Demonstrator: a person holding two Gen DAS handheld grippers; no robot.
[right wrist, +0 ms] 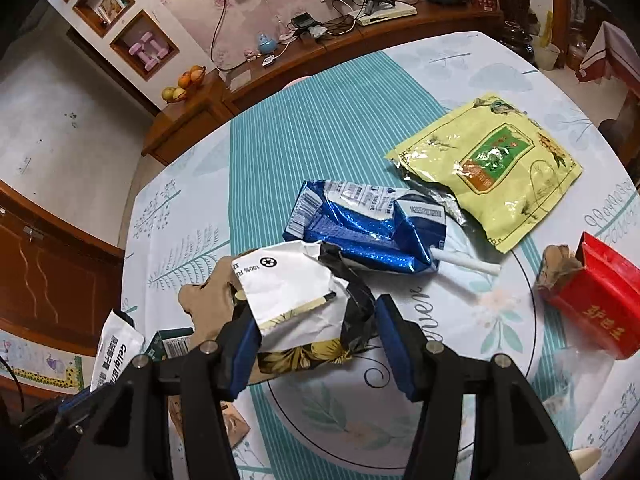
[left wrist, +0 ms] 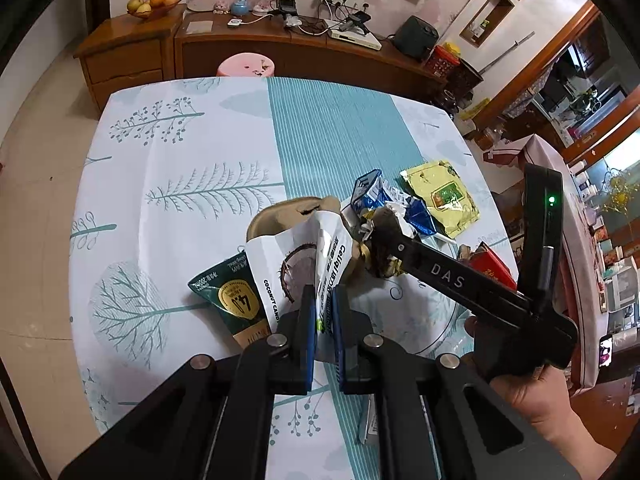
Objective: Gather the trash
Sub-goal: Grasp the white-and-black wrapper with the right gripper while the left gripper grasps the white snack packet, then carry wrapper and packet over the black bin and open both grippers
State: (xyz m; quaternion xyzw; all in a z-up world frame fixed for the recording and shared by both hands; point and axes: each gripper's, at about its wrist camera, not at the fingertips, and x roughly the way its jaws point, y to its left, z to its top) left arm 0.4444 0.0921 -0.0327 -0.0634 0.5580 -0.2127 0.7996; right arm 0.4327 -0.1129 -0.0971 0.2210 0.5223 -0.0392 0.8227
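Observation:
My left gripper [left wrist: 323, 300] is shut on a white coconut candy bag [left wrist: 296, 264], held above the table. A dark green carton [left wrist: 232, 300] lies beside it and a brown paper tray [left wrist: 276, 220] behind. My right gripper [right wrist: 316, 328] has its jaws around a crumpled white, black and floral wrapper [right wrist: 304, 300] that fills the gap between the pads; it also shows in the left wrist view [left wrist: 384, 236]. A blue foil wrapper [right wrist: 360, 236], a yellow pouch [right wrist: 492, 176] and a red box [right wrist: 600, 300] lie on the tablecloth [right wrist: 320, 136].
A white stick [right wrist: 468, 264] lies by the blue wrapper, and torn brown cardboard [right wrist: 558, 268] sticks out by the red box. Wooden cabinets [left wrist: 128, 56] with a fruit bowl [left wrist: 154, 4] stand beyond the table's far edge. A pink stool [left wrist: 246, 66] stands behind the table.

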